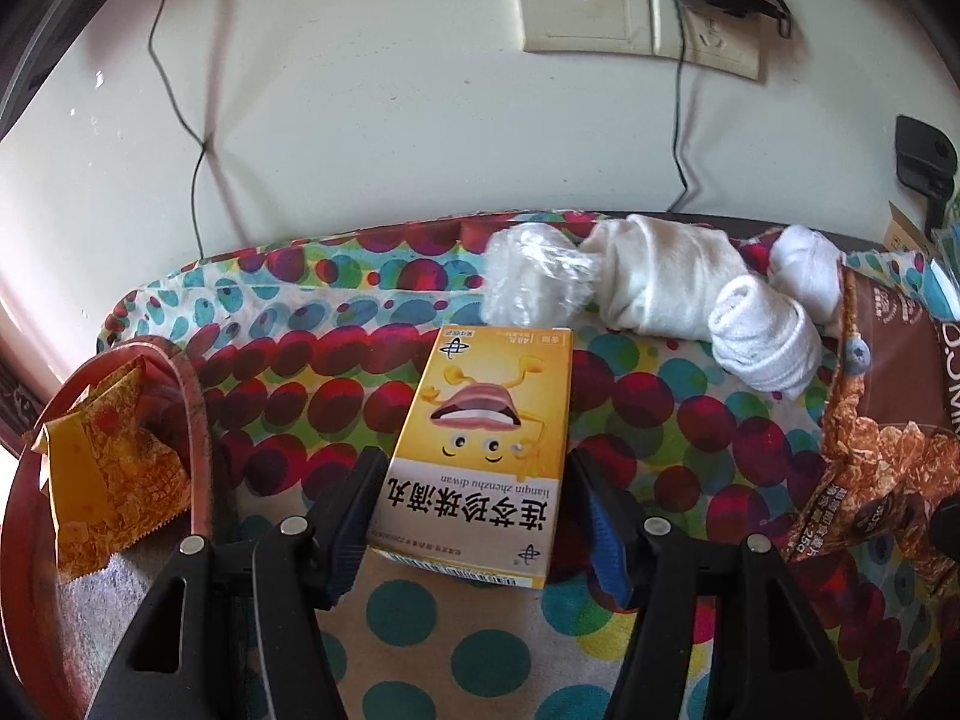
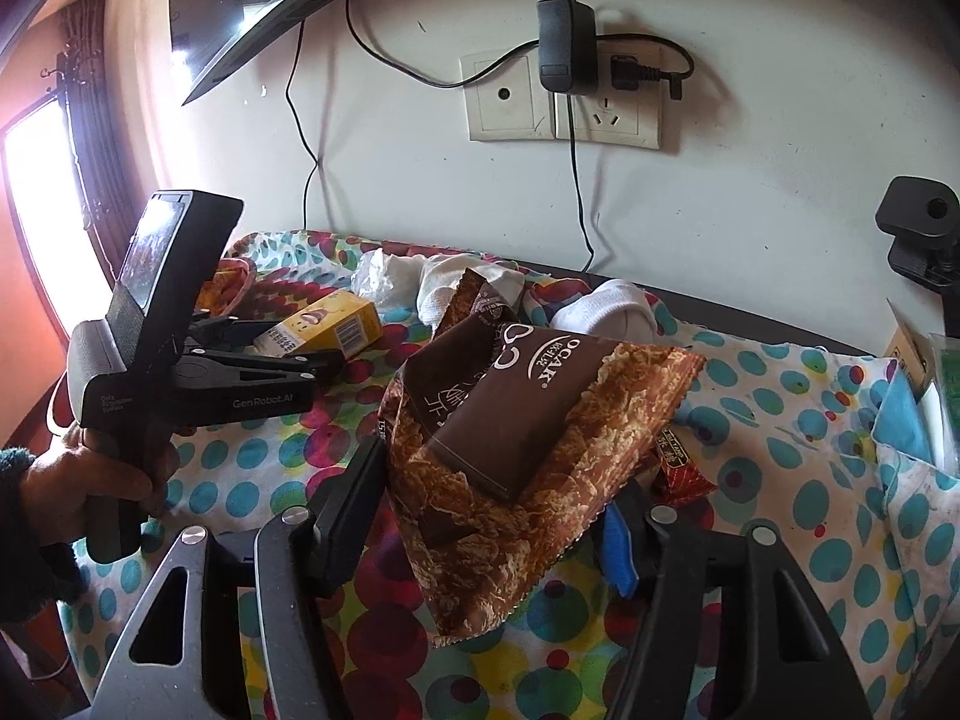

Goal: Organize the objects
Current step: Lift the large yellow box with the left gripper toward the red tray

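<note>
The left claw (image 1: pixel 474 516) was apart around the yellow box (image 1: pixel 480 450) on the dotted cloth (image 1: pixel 420 618); the right claw (image 2: pixel 492 510) was clamped on the brown bag (image 2: pixel 516 450), lifted; socks (image 1: pixel 762 339) lay loose, so most sorting looked left.

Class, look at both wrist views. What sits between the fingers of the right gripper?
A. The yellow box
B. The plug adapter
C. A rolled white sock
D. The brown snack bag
D: in the right wrist view the brown snack bag sits raised between the fingers of the right gripper, while the yellow box lies on the spotted cloth between the fingers of the left gripper.
</note>
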A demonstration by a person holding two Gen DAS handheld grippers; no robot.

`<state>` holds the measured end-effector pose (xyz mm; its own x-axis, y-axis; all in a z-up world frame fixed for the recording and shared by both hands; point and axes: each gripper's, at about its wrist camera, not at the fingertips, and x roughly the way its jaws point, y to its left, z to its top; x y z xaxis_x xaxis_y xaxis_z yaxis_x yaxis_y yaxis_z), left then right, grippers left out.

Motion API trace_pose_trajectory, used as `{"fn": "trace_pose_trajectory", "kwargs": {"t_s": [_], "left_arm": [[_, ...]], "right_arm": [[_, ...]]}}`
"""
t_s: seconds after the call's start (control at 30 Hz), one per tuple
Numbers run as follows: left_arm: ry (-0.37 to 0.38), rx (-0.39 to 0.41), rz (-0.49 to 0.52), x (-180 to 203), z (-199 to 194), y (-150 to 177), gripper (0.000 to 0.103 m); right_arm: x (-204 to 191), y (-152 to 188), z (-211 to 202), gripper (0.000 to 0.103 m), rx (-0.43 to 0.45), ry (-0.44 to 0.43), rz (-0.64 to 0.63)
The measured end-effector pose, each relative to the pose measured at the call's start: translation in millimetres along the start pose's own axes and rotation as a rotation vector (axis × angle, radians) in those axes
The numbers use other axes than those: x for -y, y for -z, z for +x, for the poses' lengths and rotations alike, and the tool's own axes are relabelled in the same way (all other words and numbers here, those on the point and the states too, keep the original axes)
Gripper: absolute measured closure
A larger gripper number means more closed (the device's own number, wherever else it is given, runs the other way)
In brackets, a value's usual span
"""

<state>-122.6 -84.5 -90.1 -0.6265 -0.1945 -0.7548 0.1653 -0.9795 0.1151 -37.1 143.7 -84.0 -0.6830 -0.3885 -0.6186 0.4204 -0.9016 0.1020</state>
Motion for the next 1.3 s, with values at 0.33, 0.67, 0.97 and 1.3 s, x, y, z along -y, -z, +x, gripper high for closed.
{"fn": "trace_pose_trajectory", "kwargs": {"t_s": [0.33, 0.67, 0.97, 1.3], "left_arm": [[0.063, 0.018, -0.114, -23.2, -2.2, 2.3, 0.042], [0.115, 0.043, -0.087, -20.2, -10.0, 2.6, 0.045], [0.112, 0.046, -0.083, -19.1, -16.7, 6.9, 0.046], [0.123, 0.06, -0.046, -11.9, -42.2, 1.0, 0.048]], "right_arm": [[-3.2, -1.3, -3.0, 0.048, 0.019, 0.026, 0.0], [-9.1, -0.8, -3.8, 0.049, 0.024, 0.058, -0.021], [-7.0, -0.6, -2.6, 0.049, 0.02, 0.056, -0.001], [-7.1, 0.6, -2.2, 0.049, 0.017, 0.053, 0.013]]}}
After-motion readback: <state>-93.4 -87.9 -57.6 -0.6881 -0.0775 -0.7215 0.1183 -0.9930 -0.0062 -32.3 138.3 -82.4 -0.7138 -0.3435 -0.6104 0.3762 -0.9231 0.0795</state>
